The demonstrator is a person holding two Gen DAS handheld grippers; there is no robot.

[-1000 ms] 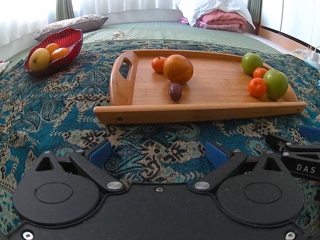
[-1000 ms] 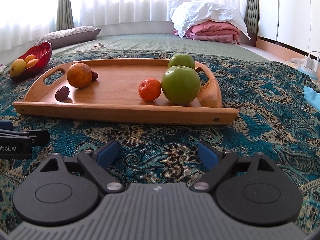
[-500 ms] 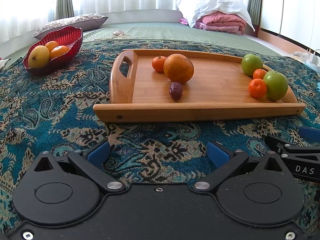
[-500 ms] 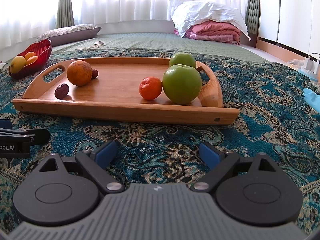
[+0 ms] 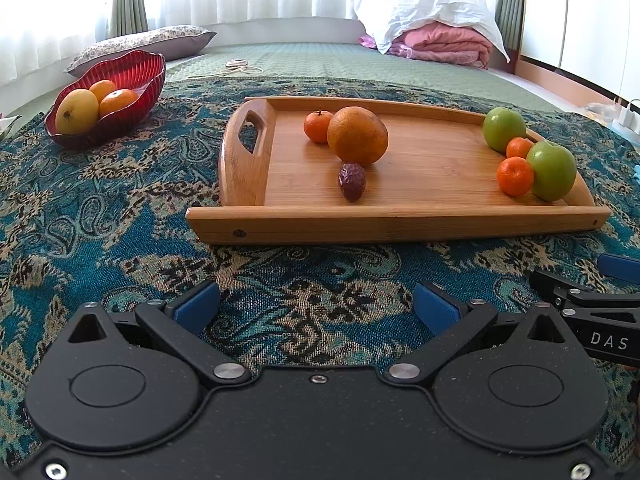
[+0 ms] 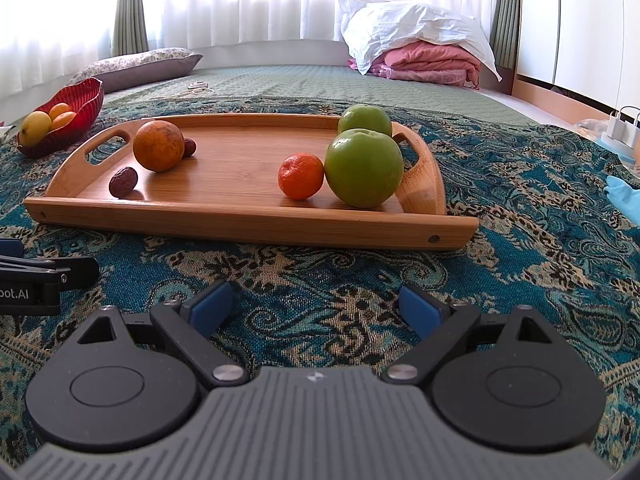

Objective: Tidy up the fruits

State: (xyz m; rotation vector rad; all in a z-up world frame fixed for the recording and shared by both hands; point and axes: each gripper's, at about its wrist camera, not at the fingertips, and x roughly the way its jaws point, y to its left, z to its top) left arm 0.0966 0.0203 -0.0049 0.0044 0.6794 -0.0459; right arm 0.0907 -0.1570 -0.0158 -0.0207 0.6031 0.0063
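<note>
Left wrist view. We recorded the left gripper [image 5: 316,306] low over the teal paisley cloth [image 5: 100,216], its blue pads [image 5: 197,311] spread wide with nothing between them. Ahead of it lay the wooden tray [image 5: 400,224] on the cloth. Toward the tray's left end we counted a large orange [image 5: 357,135], a small mandarin [image 5: 317,126] just behind and touching it, and a dark red date [image 5: 352,181] just in front. At the tray's right end we counted two green apples, the nearer [image 5: 552,170] and the farther [image 5: 503,129], with two mandarins [image 5: 515,176] tucked against them. Well apart to the left stood a red glass bowl [image 5: 136,76] holding a yellow mango [image 5: 77,111] and two orange fruits. Part of the right gripper [image 5: 592,316] showed at the right edge.

Right wrist view. We recorded the right gripper [image 6: 316,306] likewise low over the cloth [image 6: 520,220], jaws parted wide and empty. The tray [image 6: 256,224] sat just ahead; the nearer green apple [image 6: 363,167] touched a mandarin [image 6: 301,176], the second apple [image 6: 365,119] stood behind it. At the tray's left were the orange [image 6: 159,145], the date [image 6: 123,187] and a second dark red fruit [image 6: 189,147] half hidden behind the orange. The red bowl [image 6: 86,100] sat far left. The left gripper's [image 6: 44,280] tip entered at the left edge
</note>
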